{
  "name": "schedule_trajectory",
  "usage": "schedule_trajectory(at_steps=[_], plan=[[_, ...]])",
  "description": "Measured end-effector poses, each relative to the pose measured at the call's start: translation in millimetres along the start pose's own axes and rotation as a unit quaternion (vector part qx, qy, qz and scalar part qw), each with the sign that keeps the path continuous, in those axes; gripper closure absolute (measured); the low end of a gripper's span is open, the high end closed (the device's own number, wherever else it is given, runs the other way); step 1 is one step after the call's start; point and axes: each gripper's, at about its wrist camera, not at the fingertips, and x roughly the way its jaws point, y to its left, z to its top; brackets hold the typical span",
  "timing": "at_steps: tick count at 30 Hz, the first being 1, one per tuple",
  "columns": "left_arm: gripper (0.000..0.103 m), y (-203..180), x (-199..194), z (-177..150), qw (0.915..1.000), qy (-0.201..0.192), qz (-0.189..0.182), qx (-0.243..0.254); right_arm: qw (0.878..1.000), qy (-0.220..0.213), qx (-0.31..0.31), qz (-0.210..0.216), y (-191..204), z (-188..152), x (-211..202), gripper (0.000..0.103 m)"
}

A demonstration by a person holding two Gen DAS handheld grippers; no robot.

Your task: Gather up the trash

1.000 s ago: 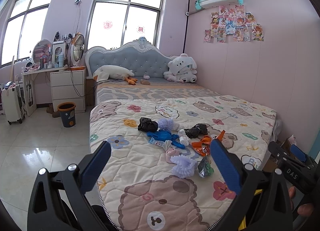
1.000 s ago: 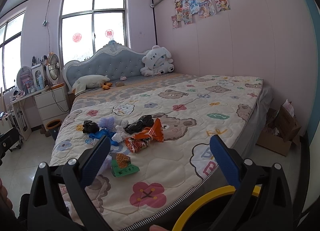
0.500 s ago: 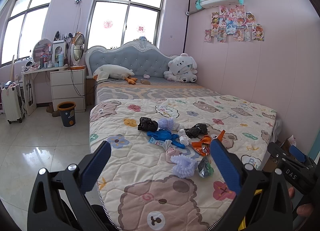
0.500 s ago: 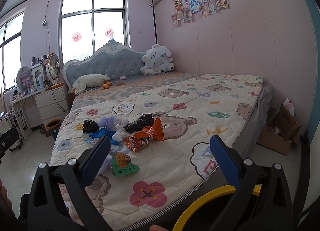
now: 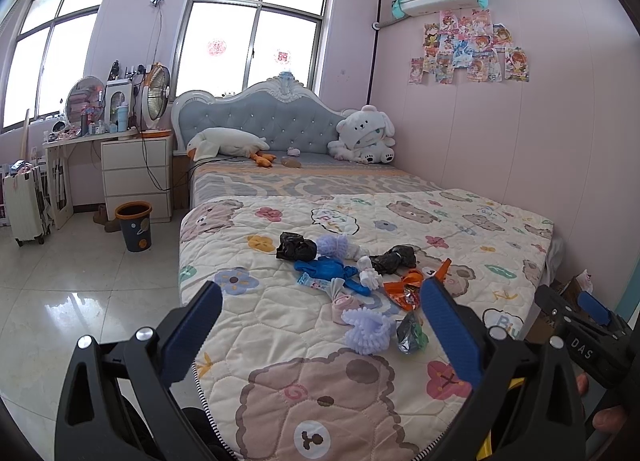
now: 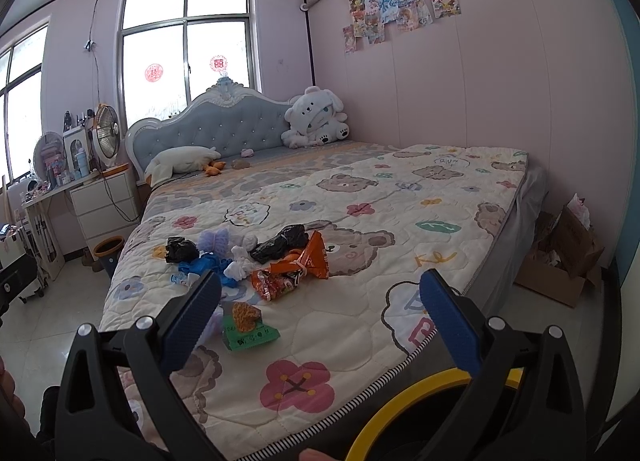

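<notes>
Left gripper [image 5: 320,321]: held above the foot of the bed, jaws spread wide, nothing gripped. Right gripper [image 6: 320,313]: held likewise over the bed's near corner, jaws spread wide, empty; a yellow-rimmed container [image 6: 404,405] is seen just below it.

Bed [image 5: 500,221]: covered by a quilt printed with bears and flowers. The trash is found scattered in a loose cluster on the quilt's near half, ahead of both grippers:
- two crumpled black plastic bags [image 5: 296,247], [image 5: 394,258], set apart
- blue glove [image 5: 326,270] between them, a white crumpled tissue [image 5: 370,276] just beside it
- orange snack wrappers [image 6: 298,267], lying together
- green wrapper [image 6: 248,335], nearest the right gripper
- lavender fluffy item [image 5: 366,331] and a dark foil wrapper [image 5: 412,335], side by side, nearest the left gripper
- second lavender fluffy item [image 5: 336,245] beside the farther black bag

Floor: a small waste bin [image 5: 134,226] is placed left of the bed, near the white drawers [image 5: 136,177]. A cardboard box [image 6: 560,261] is seen at the bed's right, against the wall.
</notes>
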Motion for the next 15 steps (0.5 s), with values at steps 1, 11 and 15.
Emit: schedule_trajectory(at_steps=[1,11,15], plan=[[0.007,0.5,0.8,-1.2,1.0000,0.001,0.000,-0.001,1.000,0.001,0.001,0.000,-0.6,0.6,-1.0,0.007],[0.007,3.1,3.1,-4.6,1.0000,0.004,0.003,-0.002,1.000,0.010,0.002,0.003,-1.7,2.5,1.6,0.007],[0.007,2.7,7.1,-4.7,1.0000,0.009,0.004,-0.002,1.000,0.018,0.003,0.005,-1.5,1.5,5.2,0.007]])
